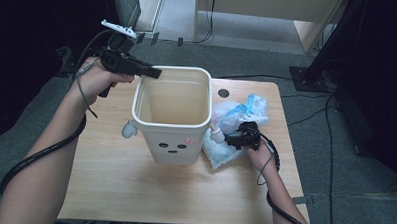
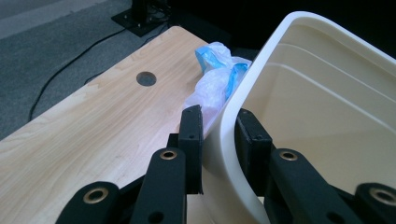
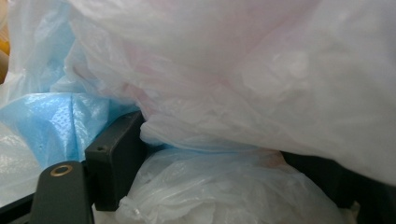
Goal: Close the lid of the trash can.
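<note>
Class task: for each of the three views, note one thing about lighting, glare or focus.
High view: dim surroundings, evenly lit table, soft detail. Left gripper view: bin rim sharp, no glare. Right gripper view: plastic bags very close, bright and washed out, slightly soft.

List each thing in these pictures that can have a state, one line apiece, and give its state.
bin: upright on the table, empty, rim clamped at one corner.
left gripper: shut on the bin's rim, one jaw outside, one inside.
plastic bags: crumpled in a heap beside the bin, white and blue.
right gripper: jaws around a wad of bag.
table: level.
</note>
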A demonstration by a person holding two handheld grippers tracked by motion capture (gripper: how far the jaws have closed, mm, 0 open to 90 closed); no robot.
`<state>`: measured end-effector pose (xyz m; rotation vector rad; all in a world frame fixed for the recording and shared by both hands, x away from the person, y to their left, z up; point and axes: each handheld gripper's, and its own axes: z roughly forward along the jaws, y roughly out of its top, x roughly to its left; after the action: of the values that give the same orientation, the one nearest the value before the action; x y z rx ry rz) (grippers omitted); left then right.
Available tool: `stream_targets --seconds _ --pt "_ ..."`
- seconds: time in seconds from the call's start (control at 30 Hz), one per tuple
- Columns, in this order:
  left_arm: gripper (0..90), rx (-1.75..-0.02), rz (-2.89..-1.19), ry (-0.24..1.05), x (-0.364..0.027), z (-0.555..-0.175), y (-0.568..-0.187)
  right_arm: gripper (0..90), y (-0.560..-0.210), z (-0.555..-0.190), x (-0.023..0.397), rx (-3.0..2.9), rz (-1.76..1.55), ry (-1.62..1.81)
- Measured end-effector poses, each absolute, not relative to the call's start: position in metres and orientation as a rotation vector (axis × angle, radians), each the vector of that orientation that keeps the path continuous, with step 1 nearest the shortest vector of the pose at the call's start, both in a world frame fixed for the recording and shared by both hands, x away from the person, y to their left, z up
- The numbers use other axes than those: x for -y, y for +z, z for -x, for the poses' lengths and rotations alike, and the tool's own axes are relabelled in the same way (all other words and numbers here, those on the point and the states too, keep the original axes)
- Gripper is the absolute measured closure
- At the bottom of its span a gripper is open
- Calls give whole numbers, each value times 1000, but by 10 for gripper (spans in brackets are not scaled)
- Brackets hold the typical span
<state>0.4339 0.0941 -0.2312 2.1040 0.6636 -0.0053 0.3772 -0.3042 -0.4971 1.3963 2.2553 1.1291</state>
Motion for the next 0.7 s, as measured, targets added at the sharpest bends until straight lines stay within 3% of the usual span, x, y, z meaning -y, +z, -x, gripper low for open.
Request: stream_targets --seconds 0.7 --pt "675 -641 -2106 5 -103 -433 -239 224 -497 -377 304 -2257 -1394 1129"
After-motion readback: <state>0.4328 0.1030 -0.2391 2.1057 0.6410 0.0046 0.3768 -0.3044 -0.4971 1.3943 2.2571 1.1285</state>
